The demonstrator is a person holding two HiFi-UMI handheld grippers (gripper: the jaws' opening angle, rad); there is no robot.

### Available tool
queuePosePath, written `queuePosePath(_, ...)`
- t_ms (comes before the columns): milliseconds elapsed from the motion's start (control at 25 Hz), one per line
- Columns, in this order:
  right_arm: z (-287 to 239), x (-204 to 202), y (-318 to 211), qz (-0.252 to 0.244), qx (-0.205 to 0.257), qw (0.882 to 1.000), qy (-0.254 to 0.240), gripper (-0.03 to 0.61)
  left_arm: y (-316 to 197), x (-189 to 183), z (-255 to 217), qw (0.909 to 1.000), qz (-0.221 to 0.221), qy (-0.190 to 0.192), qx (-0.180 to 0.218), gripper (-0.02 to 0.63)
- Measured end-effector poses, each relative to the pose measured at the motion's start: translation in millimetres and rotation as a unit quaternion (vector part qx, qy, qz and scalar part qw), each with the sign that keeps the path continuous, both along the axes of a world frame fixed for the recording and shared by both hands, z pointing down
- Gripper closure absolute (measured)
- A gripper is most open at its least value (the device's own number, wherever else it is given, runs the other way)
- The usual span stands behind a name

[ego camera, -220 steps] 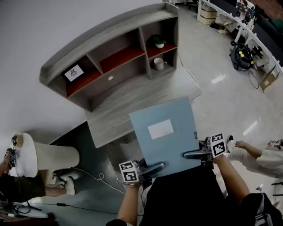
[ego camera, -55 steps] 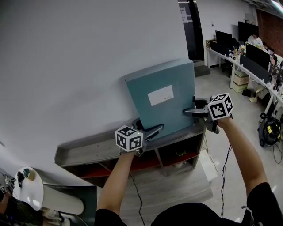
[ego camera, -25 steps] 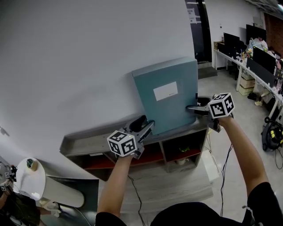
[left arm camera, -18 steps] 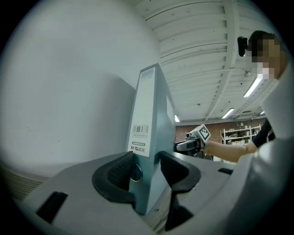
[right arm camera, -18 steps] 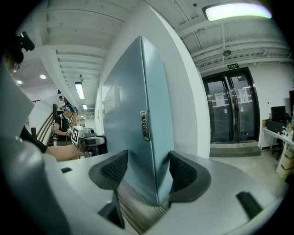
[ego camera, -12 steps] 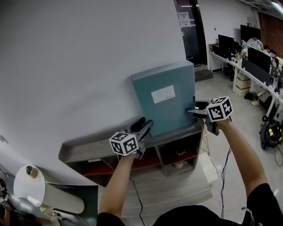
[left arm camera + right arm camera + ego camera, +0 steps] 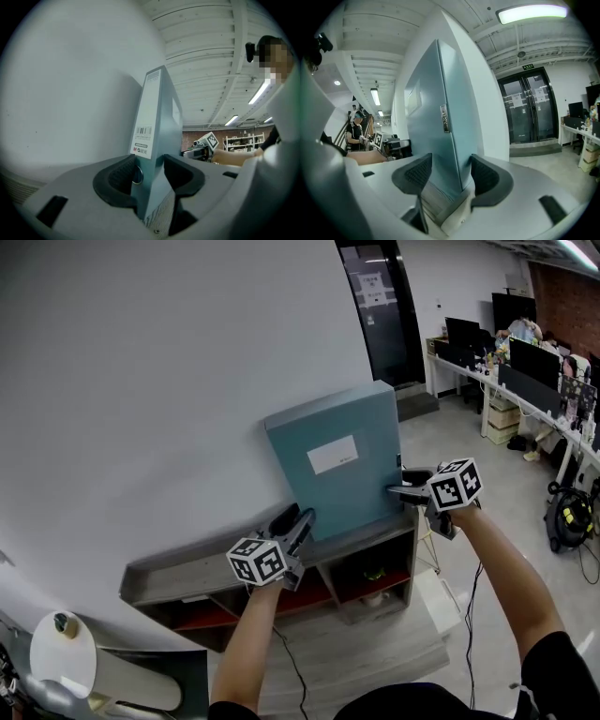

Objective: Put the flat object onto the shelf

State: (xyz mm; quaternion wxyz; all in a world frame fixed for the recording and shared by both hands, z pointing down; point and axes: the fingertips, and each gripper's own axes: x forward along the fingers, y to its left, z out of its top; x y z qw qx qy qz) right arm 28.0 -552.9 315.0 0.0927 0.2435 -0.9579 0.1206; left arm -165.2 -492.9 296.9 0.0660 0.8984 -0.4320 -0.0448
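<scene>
Head view: the blue-green folder [image 7: 333,460] stands upright on the top board of the shelf [image 7: 202,561], toward the shelf's right end, its back against the wall [image 7: 169,381]. The left gripper [image 7: 298,517] reaches over the shelf top to the folder's lower left corner. The right gripper [image 7: 396,489] is at the shelf's right end, on the folder's right edge.

Left gripper view: the folder's labelled spine sits between the jaws, its foot on the shelf top. The jaws have just been closing, and both pads [image 7: 119,176] lie against the spine.

Right gripper view: the folder's opening edge, foot on the shelf top, sits between the jaws. These have just been closing, and the pads meet both faces with no gap visible.
</scene>
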Motion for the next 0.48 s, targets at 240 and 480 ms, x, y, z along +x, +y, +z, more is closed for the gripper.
queuePosePath(240,6.0,3.9,4.7,-0.001,-0.003,1.0,-0.001,0.319,3.6,0.0,4.5,0.9999,0.01,0.006,-0.005,0.41)
queuePosePath(480,3.9,11.2,16.6,0.003,-0.001,1.0,-0.003,0.319,13.3,-12.5,1.9,0.9999,-0.006,0.016,-0.002,0.4)
